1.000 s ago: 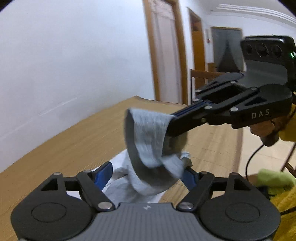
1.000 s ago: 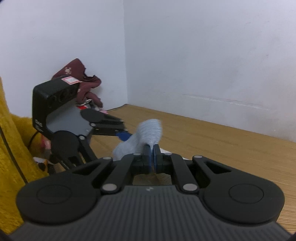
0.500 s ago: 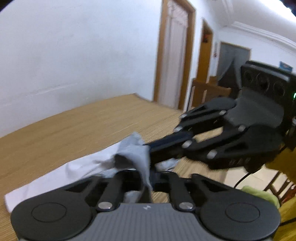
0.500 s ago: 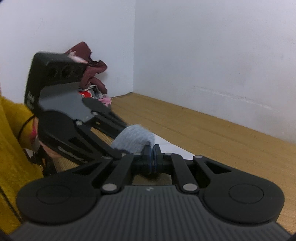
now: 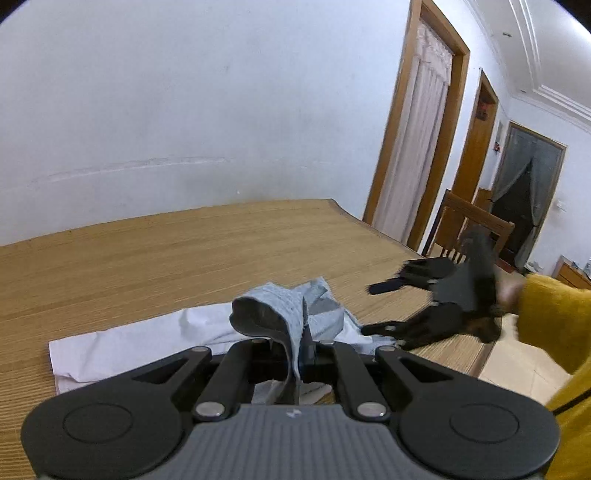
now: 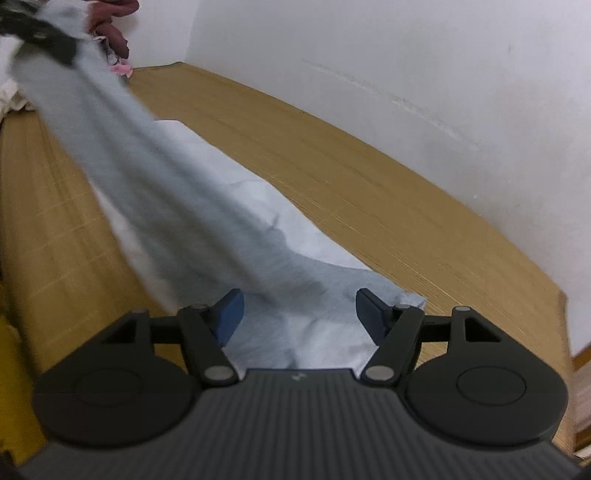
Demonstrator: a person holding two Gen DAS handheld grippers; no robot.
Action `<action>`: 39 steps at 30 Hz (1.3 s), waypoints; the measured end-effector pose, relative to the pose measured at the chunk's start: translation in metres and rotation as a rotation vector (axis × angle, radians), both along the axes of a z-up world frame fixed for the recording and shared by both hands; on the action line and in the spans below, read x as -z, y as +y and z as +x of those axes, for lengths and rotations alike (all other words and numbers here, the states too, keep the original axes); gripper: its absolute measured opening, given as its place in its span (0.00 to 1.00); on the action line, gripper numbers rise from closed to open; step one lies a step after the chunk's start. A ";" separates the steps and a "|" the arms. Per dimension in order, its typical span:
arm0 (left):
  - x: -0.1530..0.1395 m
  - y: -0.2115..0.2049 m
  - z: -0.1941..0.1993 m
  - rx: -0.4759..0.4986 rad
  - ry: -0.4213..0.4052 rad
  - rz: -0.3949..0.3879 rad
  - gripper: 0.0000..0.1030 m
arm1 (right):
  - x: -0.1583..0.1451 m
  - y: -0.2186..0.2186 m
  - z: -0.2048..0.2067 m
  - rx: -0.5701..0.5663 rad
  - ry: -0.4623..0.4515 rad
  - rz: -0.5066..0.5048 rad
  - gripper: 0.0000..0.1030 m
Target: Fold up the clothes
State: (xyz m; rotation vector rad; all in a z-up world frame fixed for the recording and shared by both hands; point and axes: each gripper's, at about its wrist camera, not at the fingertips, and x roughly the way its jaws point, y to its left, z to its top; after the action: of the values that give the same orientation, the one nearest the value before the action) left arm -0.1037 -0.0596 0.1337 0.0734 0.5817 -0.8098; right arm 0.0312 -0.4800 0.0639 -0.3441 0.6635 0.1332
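A light grey garment (image 5: 284, 306) is pinched in my left gripper (image 5: 301, 356), which is shut on a fold of it just above the mat. The rest of it lies over a white cloth (image 5: 129, 343). In the right wrist view the grey garment (image 6: 155, 173) stretches, blurred, from my left gripper (image 6: 62, 51) at the top left down to my right gripper (image 6: 300, 314). The right gripper is open, its blue pads (image 6: 229, 314) apart over the fabric and gripping nothing. From the left wrist view the right gripper (image 5: 373, 306) is blurred, off to the right.
The work surface is a woven straw mat (image 5: 147, 258) against a white wall, its right edge (image 6: 561, 306) close by. A maroon clothes pile (image 6: 114, 22) sits in the far corner. A yellow sleeve (image 5: 554, 321) holds the right gripper. A wooden chair (image 5: 472, 221) and doorways stand beyond.
My left gripper closed on the grey garment. My right gripper let go of it, opened and drew away to the right, and the garment now stretches out between the two.
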 end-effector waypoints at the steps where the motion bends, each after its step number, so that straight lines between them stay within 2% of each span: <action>1: -0.008 0.000 -0.004 -0.009 -0.005 0.000 0.05 | 0.004 -0.007 0.010 -0.022 0.011 -0.002 0.67; 5: -0.029 -0.006 -0.012 -0.065 -0.027 0.011 0.06 | 0.016 -0.028 0.042 -0.188 0.077 -0.027 0.66; 6: -0.034 -0.006 -0.013 -0.082 -0.031 0.010 0.06 | 0.018 -0.033 0.049 -0.232 0.093 -0.029 0.60; 7: -0.038 -0.007 -0.013 -0.106 -0.034 0.010 0.06 | 0.018 -0.036 0.055 -0.264 0.118 -0.011 0.43; 8: -0.040 -0.009 -0.009 -0.134 -0.037 0.009 0.06 | 0.016 -0.042 0.064 -0.287 0.151 0.023 0.30; 9: -0.043 -0.010 -0.006 -0.163 -0.039 0.008 0.06 | 0.013 -0.047 0.073 -0.308 0.185 0.058 0.08; 13: -0.044 -0.005 0.025 -0.282 -0.016 0.034 0.06 | 0.000 -0.057 0.114 -0.374 0.255 0.140 0.08; 17: -0.022 0.013 0.083 -0.398 0.032 0.069 0.07 | -0.001 -0.063 0.154 -0.430 0.337 0.194 0.08; 20: 0.016 0.031 0.141 -0.458 0.113 0.096 0.07 | 0.024 -0.061 0.190 -0.406 0.376 0.164 0.10; 23: 0.067 0.045 0.199 -0.493 0.202 0.167 0.11 | 0.050 -0.048 0.218 -0.341 0.401 0.121 0.11; 25: 0.097 0.054 0.230 -0.514 0.256 0.231 0.13 | 0.055 -0.058 0.213 -0.298 0.380 0.125 0.11; 26: 0.109 0.059 0.243 -0.527 0.281 0.261 0.14 | 0.057 -0.064 0.211 -0.278 0.369 0.127 0.14; 27: 0.118 0.066 0.252 -0.545 0.305 0.277 0.18 | 0.056 -0.066 0.209 -0.237 0.372 0.123 0.23; 28: 0.124 0.073 0.259 -0.562 0.323 0.285 0.18 | 0.055 -0.069 0.208 -0.195 0.376 0.118 0.28; 30: 0.125 0.092 0.262 -0.587 0.322 0.261 0.21 | 0.050 -0.068 0.204 -0.150 0.372 0.101 0.29; 33: 0.112 0.106 0.258 -0.590 0.289 0.239 0.28 | 0.030 -0.059 0.187 -0.069 0.267 0.067 0.29; 36: 0.097 0.121 0.239 -0.517 0.234 0.205 0.37 | 0.030 -0.027 0.173 -0.032 0.216 0.127 0.31; 39: 0.101 0.106 0.234 -0.399 0.216 0.178 0.47 | 0.030 0.005 0.160 0.004 0.167 0.190 0.38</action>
State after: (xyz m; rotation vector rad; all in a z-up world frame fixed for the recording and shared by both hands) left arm 0.1305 0.0461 0.0323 0.0307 0.8407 -0.3788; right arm 0.1908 -0.4749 0.0341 -0.1499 0.8099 0.2215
